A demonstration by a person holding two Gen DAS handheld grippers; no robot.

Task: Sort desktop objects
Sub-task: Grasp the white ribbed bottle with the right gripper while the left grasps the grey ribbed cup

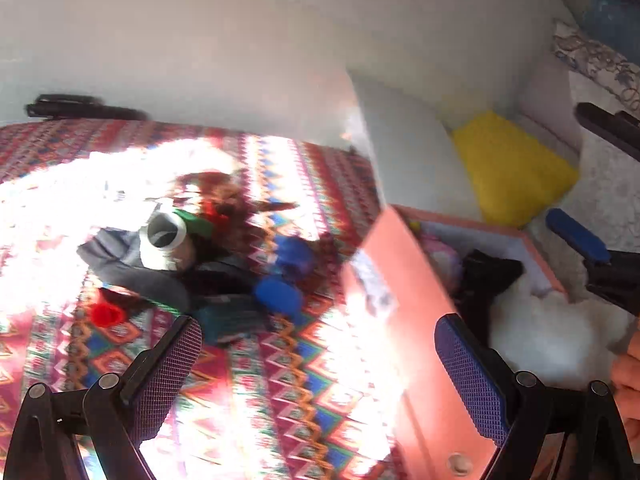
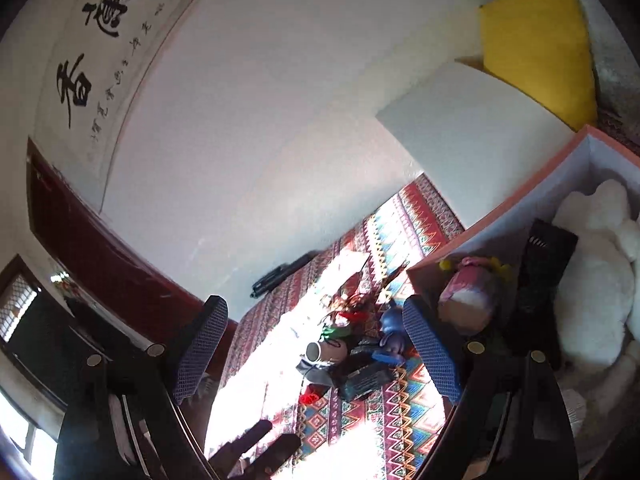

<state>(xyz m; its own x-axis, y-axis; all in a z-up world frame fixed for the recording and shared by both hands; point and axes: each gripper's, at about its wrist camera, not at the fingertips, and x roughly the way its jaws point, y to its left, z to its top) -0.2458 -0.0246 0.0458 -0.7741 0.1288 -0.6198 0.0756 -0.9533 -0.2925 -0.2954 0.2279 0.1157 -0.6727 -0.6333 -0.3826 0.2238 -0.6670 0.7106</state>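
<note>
Two grippers, left (image 1: 318, 354) and right (image 2: 312, 348), jaws apart, empty; wall calligraphy (image 2: 96, 36) reads 蘭香.

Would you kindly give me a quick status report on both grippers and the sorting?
Left gripper open, empty. Right gripper open, empty. Pink box holds white plush; pile with white cup unsorted on patterned cloth. Nothing blocking.

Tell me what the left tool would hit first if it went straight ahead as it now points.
Probably the patterned tablecloth between its open fingers, close to the pink box wall. Beyond it lies the pile with the blue items. The left tool holds nothing. Blur leaves the depth uncertain.
</note>
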